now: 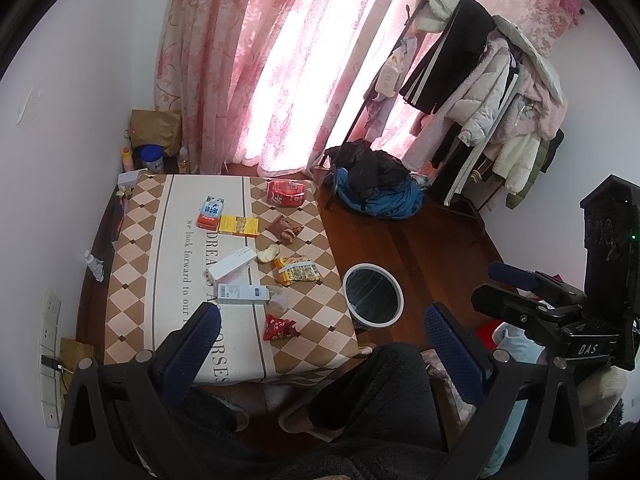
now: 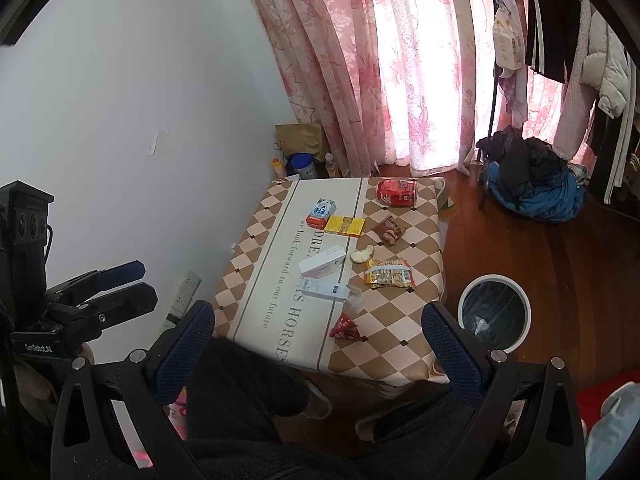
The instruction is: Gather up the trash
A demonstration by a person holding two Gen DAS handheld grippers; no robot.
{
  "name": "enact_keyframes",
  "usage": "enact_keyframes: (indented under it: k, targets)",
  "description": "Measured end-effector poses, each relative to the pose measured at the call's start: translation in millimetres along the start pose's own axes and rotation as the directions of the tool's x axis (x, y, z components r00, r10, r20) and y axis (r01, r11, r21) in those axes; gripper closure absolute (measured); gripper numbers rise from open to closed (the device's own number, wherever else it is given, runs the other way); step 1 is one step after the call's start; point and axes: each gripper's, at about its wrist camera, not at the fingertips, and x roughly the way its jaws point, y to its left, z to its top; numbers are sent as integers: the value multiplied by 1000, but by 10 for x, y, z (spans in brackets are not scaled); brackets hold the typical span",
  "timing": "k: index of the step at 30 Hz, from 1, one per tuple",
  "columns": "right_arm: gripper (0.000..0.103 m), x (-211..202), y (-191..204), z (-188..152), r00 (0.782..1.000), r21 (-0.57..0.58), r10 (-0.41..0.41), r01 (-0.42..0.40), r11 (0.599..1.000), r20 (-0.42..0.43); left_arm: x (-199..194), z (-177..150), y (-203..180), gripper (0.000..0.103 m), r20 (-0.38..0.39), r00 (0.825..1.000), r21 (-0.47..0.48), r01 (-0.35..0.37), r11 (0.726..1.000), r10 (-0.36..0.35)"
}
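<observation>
Trash lies on a low table [image 1: 152, 240] [image 2: 404, 320] with a checkered cloth: a red crushed can [image 1: 286, 193] [image 2: 397, 192], a yellow box [image 1: 239, 225] [image 2: 345, 225], white boxes [image 1: 232, 268] [image 2: 322, 265], a snack packet [image 1: 297, 269] [image 2: 389, 276], a small red wrapper [image 1: 280, 327] [image 2: 345, 328] and a peel [image 1: 267, 254] [image 2: 362, 255]. A white-rimmed bin [image 1: 374, 295] [image 2: 495, 313] with a black liner stands on the floor right of the table. My left gripper [image 1: 324, 340] and right gripper [image 2: 320, 336] are both open and empty, held high above the near table edge.
Pink curtains [image 1: 280, 60] hang behind the table. A clothes rack [image 1: 488, 92] and a blue and black clothes pile [image 1: 376, 188] [image 2: 532, 184] stand to the right. Bottles and a paper bag [image 1: 154, 128] sit in the far corner. My knees fill the near foreground.
</observation>
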Motion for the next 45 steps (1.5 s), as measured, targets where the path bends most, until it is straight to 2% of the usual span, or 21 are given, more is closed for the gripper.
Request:
enact_keyframes:
  k: [22, 24, 28, 29, 32, 36, 39, 43, 44, 45]
  targets:
    - [0, -44, 54, 38, 1000, -2, 1, -1, 1000, 12, -6, 5, -47, 0, 10, 1000, -1, -2, 1000, 2]
    - [0, -39, 50, 68, 1000, 23, -3, 2, 1000, 28, 40, 7, -5, 0, 32, 999, -12, -36, 999, 36]
    - [0, 140, -131, 119, 998, 132, -13, 6, 991, 53, 400, 29, 247, 0, 54, 979, -60, -194, 979, 198]
    - [0, 248, -212, 108, 999, 159, -23, 15, 987, 48, 565, 32, 343, 0, 42, 967, -72, -247, 966, 251]
    - [0, 759, -488, 31, 999, 230, -49, 49, 972, -7, 1090, -5, 662, 0, -23, 938, -65, -346, 936, 346]
    - [0, 1793, -868, -91, 980, 280, -66, 118, 953, -189, 1851, -37, 1013, 0, -147, 902, 9, -408, 913, 405]
    - [0, 2523, -1152, -171, 952, 309, -62, 159, 938, -301, 2354, -23, 1213, 0, -210, 882, 77, -415, 906, 422]
    - [0, 3262, -1524, -251, 923, 372, -64, 216, 903, -379, 2975, 52, 1342, 5, -295, 869, 167, -362, 917, 397]
    - [0, 3409, -1604, -255, 915, 389, -67, 234, 891, -397, 3102, 75, 1346, 7, -311, 865, 194, -349, 917, 395]
    - [0, 3560, -1681, -255, 913, 412, -56, 237, 880, -405, 3251, 91, 1348, 16, -331, 860, 223, -329, 918, 389]
